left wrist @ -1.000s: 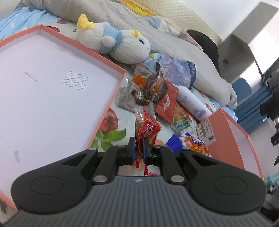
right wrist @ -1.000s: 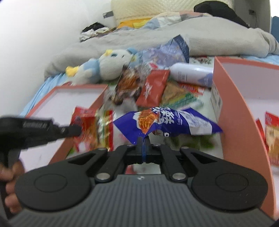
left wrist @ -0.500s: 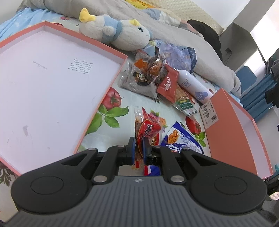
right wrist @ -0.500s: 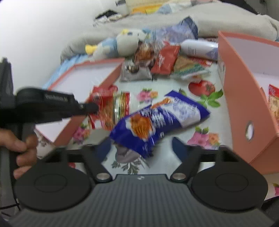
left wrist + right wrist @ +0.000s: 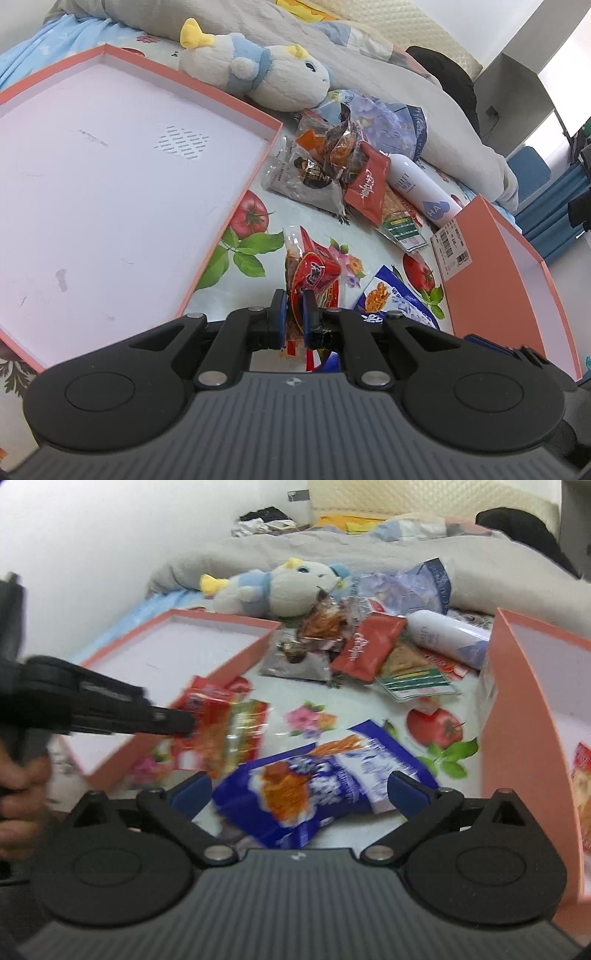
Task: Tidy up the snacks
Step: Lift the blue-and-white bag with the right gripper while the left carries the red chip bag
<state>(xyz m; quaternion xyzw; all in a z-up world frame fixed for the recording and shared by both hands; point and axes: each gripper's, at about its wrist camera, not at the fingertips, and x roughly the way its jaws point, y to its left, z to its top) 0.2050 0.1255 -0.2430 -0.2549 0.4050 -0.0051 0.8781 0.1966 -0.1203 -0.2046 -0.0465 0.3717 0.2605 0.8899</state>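
Observation:
My left gripper (image 5: 293, 317) is shut on a red snack packet (image 5: 310, 273), which hangs just above the flowered cloth. From the right wrist it shows at the left, held by a hand, with the same red packet (image 5: 221, 727) at its tips. My right gripper (image 5: 297, 788) has its jaws opening wide. A blue snack packet (image 5: 332, 771) lies flat on the cloth between the blue pads (image 5: 192, 788), free of both. That blue packet (image 5: 391, 299) also shows partly behind the left gripper's fingers.
A shallow orange box (image 5: 236, 107) with a bare white floor lies at the left. A deeper orange box (image 5: 517, 701) at the right holds a packet (image 5: 581, 775). Behind lie a heap of snacks (image 5: 351, 642), a white bottle (image 5: 417, 188), a plush toy (image 5: 258, 77) and a grey blanket.
My right gripper went from shut on the blue packet to wide open, and the packet dropped flat onto the cloth. The left gripper kept its hold on the red packet.

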